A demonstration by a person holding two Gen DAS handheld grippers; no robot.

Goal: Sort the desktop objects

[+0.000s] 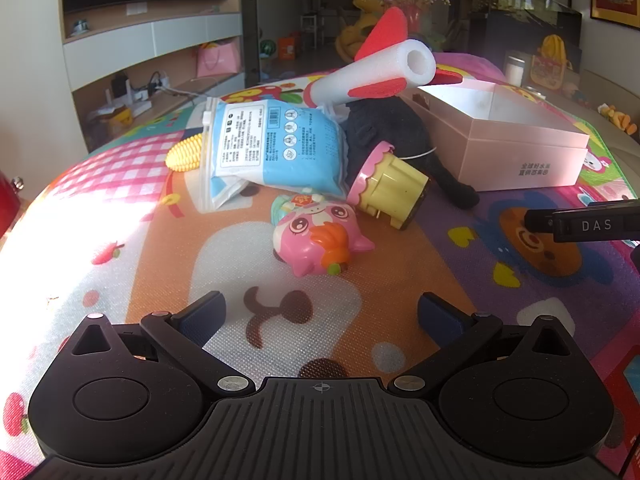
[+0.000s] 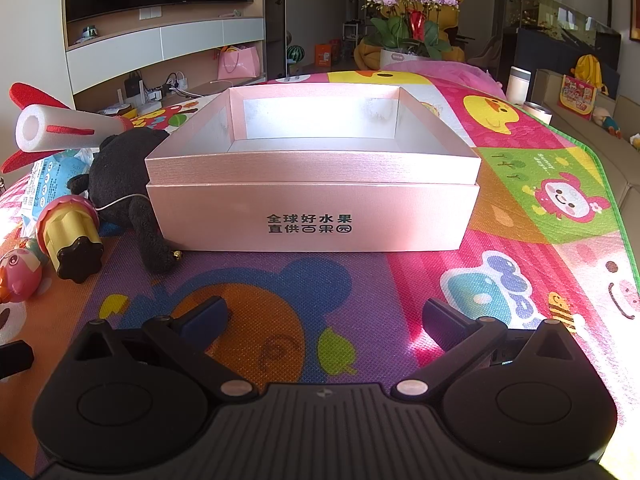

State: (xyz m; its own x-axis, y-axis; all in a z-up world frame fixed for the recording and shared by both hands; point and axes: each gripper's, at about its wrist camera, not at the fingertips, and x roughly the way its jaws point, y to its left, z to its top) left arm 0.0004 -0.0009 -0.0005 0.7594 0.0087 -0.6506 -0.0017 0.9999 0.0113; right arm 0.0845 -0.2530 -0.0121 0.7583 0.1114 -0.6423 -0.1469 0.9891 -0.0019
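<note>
A heap of objects lies on the colourful play mat: a pink cartoon toy, a yellow-and-pink cupcake toy, a blue-and-white packet, a yellow corn toy, a black plush and a white foam rocket with red fins. My left gripper stands open just short of the pink toy, holding nothing. An open pink box sits to the right of the heap, and its inside looks bare. My right gripper is open in front of that box, with nothing between its fingers.
The black plush leans against the box's left wall. The right gripper's finger shows at the right edge of the left wrist view. A flower pot, shelving and a sofa stand beyond the mat.
</note>
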